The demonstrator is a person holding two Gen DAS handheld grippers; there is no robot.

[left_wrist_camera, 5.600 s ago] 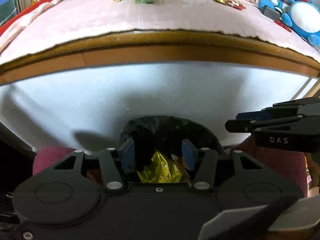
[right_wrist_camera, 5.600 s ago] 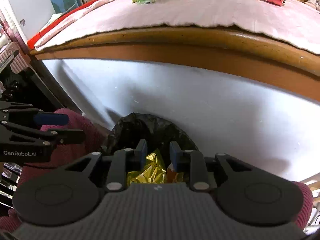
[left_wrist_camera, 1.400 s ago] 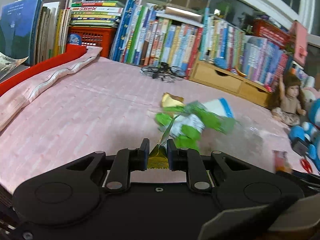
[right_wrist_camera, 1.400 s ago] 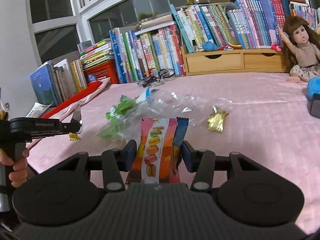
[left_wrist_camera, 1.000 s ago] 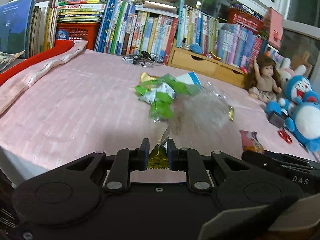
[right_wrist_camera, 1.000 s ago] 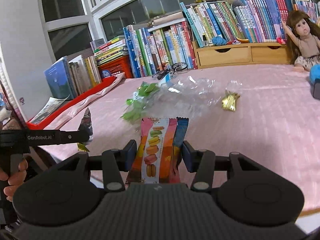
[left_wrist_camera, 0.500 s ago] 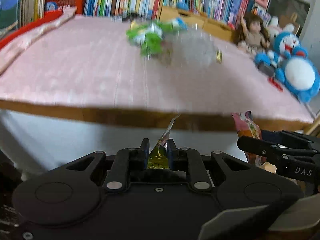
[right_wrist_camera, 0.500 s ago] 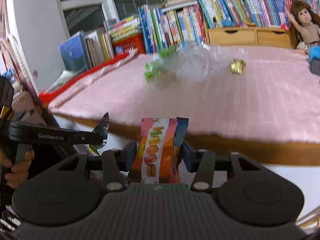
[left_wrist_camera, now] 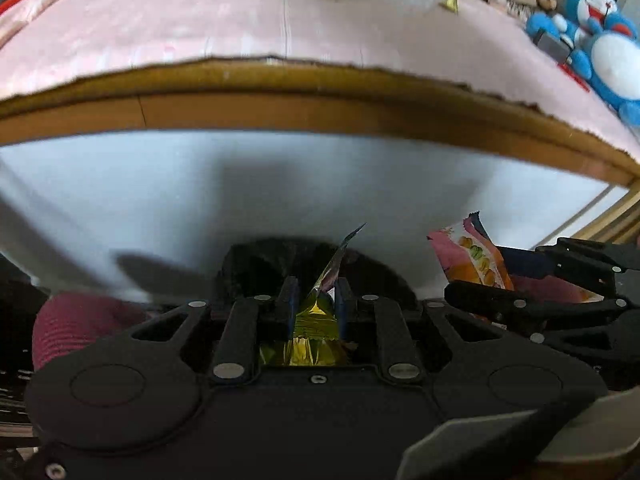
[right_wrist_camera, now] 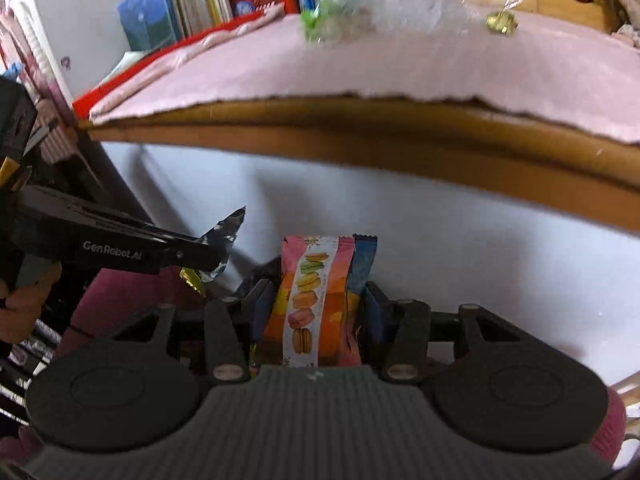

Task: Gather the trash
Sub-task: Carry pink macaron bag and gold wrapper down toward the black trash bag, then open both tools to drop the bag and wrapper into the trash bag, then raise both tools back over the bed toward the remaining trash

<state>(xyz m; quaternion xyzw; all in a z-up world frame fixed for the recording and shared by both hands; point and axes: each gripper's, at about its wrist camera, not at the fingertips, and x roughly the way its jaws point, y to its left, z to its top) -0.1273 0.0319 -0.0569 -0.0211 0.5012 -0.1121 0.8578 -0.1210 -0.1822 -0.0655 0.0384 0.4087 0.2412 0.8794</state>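
– What has each claw got?
– The left claw (left_wrist_camera: 314, 300) is clamped on a gold wrapper (left_wrist_camera: 316, 314) just above the black trash bag (left_wrist_camera: 260, 264). The right claw (right_wrist_camera: 316, 304) is clamped on a macaron packet (right_wrist_camera: 316, 300), beside that bag.
– And beyond the bag?
– The tabletop (left_wrist_camera: 280, 80) edge, then a green wrapper (right_wrist_camera: 324, 20) and clear plastic (right_wrist_camera: 412, 4) far back on it.
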